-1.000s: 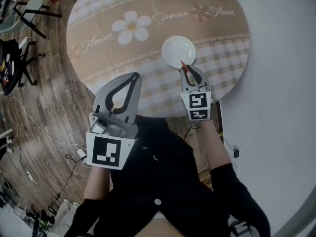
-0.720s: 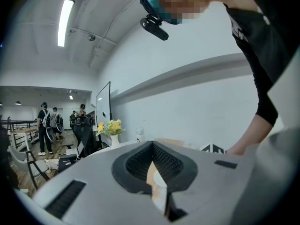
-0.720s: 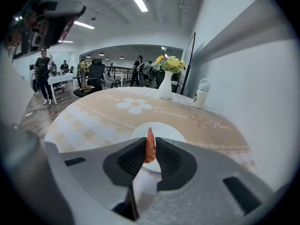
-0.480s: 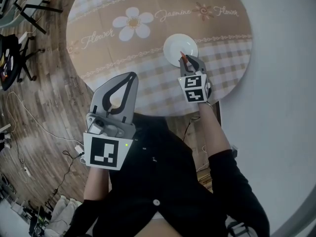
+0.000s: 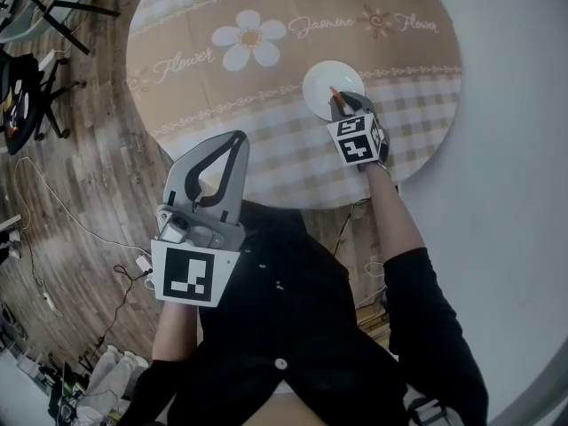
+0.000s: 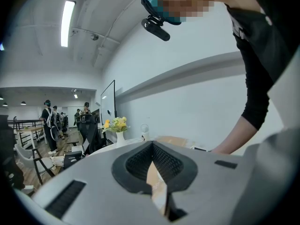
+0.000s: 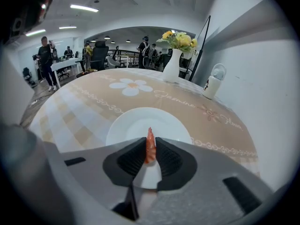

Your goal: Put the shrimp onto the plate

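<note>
Pinching an orange shrimp upright, right gripper over the white plate, left gripper closed, empty

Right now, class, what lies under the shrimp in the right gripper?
The white plate lies under the shrimp, bare where it shows. The right gripper, shut on the shrimp, covers the plate's near edge, so that part cannot be checked.

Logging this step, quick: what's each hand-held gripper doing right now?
Left hand-held gripper: closed, empty.
Right hand-held gripper: closed on the shrimp, over the plate.
</note>
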{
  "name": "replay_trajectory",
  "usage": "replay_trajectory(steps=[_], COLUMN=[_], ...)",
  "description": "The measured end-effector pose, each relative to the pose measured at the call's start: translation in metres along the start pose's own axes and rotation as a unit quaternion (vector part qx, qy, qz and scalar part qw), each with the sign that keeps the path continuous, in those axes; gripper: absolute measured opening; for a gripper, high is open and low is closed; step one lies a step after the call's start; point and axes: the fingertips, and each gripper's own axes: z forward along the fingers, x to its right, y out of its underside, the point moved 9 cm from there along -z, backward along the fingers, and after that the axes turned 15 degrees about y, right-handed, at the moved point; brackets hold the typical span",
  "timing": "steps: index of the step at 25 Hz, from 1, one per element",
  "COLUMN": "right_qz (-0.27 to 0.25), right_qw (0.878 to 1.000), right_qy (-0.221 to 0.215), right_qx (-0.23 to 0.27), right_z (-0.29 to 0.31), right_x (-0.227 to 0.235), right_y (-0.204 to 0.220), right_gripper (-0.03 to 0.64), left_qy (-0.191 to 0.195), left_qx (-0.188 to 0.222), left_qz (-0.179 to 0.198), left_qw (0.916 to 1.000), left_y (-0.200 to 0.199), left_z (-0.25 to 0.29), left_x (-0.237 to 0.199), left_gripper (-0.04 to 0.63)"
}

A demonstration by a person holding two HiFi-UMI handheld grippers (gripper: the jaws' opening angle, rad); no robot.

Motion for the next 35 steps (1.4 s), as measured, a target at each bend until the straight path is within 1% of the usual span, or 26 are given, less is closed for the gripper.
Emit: replay_trajectory(steps=[2, 6, 11, 17, 19, 23, 27, 28, 29, 30, 32, 35], right_qz=[0.008, 0.044, 0.07, 0.096, 0.103, 0.119, 0.141, 0.144, 0.148, 0.155, 0.17, 0.183], right_qw=[1.0, 0.999, 0.997, 0.994, 0.993, 0.992, 0.99, 0.989, 0.989, 0.988, 0.985, 0.982], right_qy=[-0.006, -0.023, -0.034, -0.039, -0.041, -0.037, -0.026, -0.021, -0.017, -0.013, -0.006, 0.001], right_qx=[-0.004, -0.01, -0.025, -0.034, -0.033, -0.029, -0.011, -0.001, 0.011, 0.023, 0.039, 0.052], right_z=[0.003, 0.008, 0.012, 0.012, 0.012, 0.007, -0.004, -0.008, -0.014, -0.02, -0.033, -0.052], right_x=[0.002, 0.003, 0.006, 0.009, 0.009, 0.011, 0.014, 0.015, 0.017, 0.018, 0.019, 0.019], right_y=[-0.001, -0.002, 0.0, 0.003, 0.003, 0.004, 0.002, 0.0, -0.001, -0.002, 0.0, 0.003], right_gripper=[0.049, 0.049, 0.049, 0.052, 0.064, 0.069, 0.068, 0.06, 0.03, 0.018, 0.012, 0.008], left_qy=[0.0, 0.004, 0.007, 0.01, 0.011, 0.01, 0.015, 0.016, 0.016, 0.017, 0.02, 0.027], left_qx=[-0.001, 0.0, 0.002, -0.001, -0.002, -0.001, 0.007, 0.01, 0.013, 0.014, 0.016, 0.023], left_qz=[-0.001, 0.001, 0.002, 0.002, 0.007, 0.003, 0.014, 0.018, 0.019, 0.018, 0.017, 0.023], left_qw=[1.0, 1.0, 1.0, 1.0, 0.9999, 0.9999, 0.9998, 0.9997, 0.9996, 0.9996, 0.9995, 0.9991], left_y=[0.001, 0.001, 0.0, 0.004, 0.004, 0.003, -0.001, -0.002, -0.003, -0.003, -0.004, -0.008], left_z=[0.0, -0.001, -0.001, -0.004, -0.005, -0.006, -0.006, -0.005, -0.004, -0.004, -0.004, -0.002], left_x=[0.0, 0.001, 0.0, 0.002, 0.0, 0.001, 0.001, 0.001, 0.001, 0.001, 0.002, 0.004], left_gripper=[0.002, 0.002, 0.002, 0.002, 0.002, 0.002, 0.002, 0.002, 0.002, 0.002, 0.002, 0.002])
